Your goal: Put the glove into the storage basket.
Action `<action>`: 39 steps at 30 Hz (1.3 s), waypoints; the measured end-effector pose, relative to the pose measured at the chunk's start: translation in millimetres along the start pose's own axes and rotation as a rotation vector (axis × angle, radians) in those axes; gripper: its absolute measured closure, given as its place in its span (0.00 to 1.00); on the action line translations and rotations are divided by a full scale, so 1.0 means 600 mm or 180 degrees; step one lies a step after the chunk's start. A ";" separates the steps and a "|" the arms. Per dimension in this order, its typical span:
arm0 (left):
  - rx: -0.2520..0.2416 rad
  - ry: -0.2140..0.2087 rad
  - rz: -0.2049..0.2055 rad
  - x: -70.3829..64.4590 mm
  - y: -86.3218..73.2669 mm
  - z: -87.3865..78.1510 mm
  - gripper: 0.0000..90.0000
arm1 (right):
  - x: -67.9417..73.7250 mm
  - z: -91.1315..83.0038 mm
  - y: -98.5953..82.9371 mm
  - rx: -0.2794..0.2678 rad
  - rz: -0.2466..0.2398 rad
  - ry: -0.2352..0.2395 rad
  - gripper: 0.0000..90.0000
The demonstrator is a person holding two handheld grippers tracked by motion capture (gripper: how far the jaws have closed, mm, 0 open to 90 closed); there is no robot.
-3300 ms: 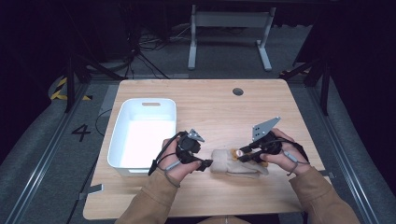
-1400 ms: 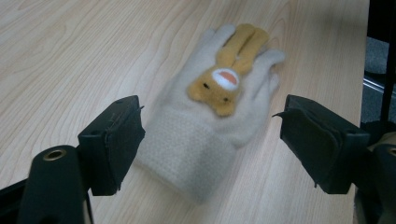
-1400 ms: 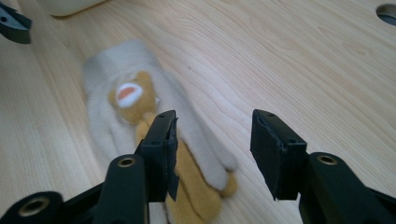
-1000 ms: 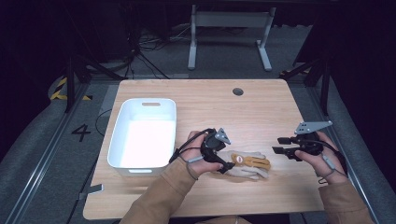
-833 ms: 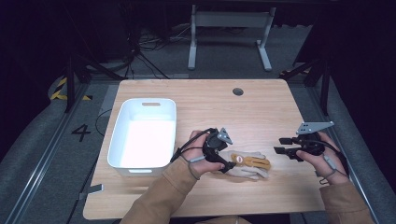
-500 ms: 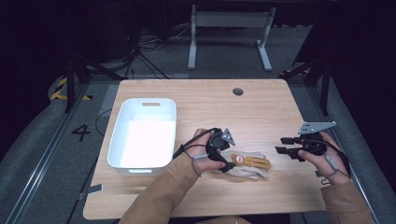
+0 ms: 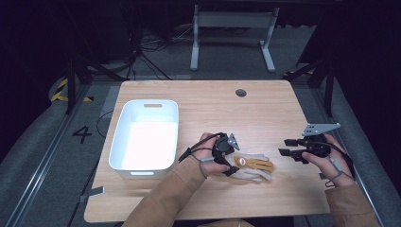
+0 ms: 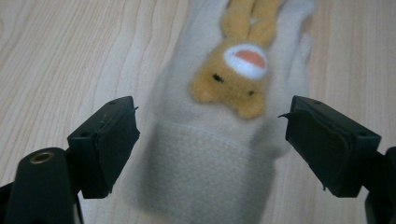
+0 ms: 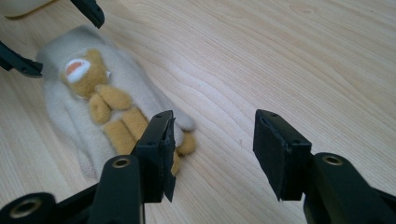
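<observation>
A cream fleece glove (image 7: 250, 166) (image 8: 219, 140) (image 9: 93, 107) with a tan plush bear (image 8: 236, 70) (image 9: 109, 102) sewn on its back lies flat on the wooden table (image 7: 265, 113). My left gripper (image 7: 230, 158) (image 8: 210, 140) is open, its jaws standing either side of the glove's cuff without closing on it. My right gripper (image 7: 287, 146) (image 9: 212, 149) is open and holds nothing; it hovers to the right of the glove's finger end, a short way off.
A white plastic tub (image 7: 145, 135) stands on the left half of the table, beside my left hand. A round cable hole (image 7: 240, 92) sits near the far edge. Metal stand legs (image 7: 231, 38) are on the floor beyond the table.
Since 3.3 s ago the right gripper has drawn away to the right, leaving the glove spread flat. Over the last second the left gripper edged onto the cuff; the right stayed still.
</observation>
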State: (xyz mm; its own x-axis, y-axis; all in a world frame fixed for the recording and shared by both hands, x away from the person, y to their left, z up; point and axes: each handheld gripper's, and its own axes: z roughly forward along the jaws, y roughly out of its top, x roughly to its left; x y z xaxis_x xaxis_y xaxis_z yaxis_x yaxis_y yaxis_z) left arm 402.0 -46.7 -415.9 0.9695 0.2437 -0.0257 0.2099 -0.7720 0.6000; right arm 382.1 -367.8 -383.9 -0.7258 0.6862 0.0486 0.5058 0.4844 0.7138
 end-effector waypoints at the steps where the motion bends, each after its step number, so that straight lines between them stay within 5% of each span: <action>1: 0.0006 0.0013 0.0000 0.001 -0.001 0.004 0.19 | 0.000 0.000 0.000 0.0000 0.0000 0.0000 0.55; 15: 0.0123 -0.0118 0.0059 0.001 -0.008 0.035 0.18 | 0.005 0.007 0.001 0.0015 -0.0044 0.0017 0.53; 35: 0.0251 -0.0001 0.0278 -0.013 -0.010 0.061 0.09 | 0.010 0.012 0.002 0.0034 -0.0070 0.0053 0.52; 39: 0.0262 0.0034 0.0236 -0.009 -0.010 0.066 0.09 | 0.010 0.013 0.002 0.0026 -0.0081 0.0063 0.52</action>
State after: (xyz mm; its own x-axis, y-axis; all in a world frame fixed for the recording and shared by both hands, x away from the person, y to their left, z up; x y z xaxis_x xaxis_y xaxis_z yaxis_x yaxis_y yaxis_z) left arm 400.8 -66.8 -451.0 0.9815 0.1901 0.0250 0.1478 -0.8336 0.5323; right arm 382.1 -358.9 -388.3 -0.7475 0.6628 0.0443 0.4908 0.5062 0.7092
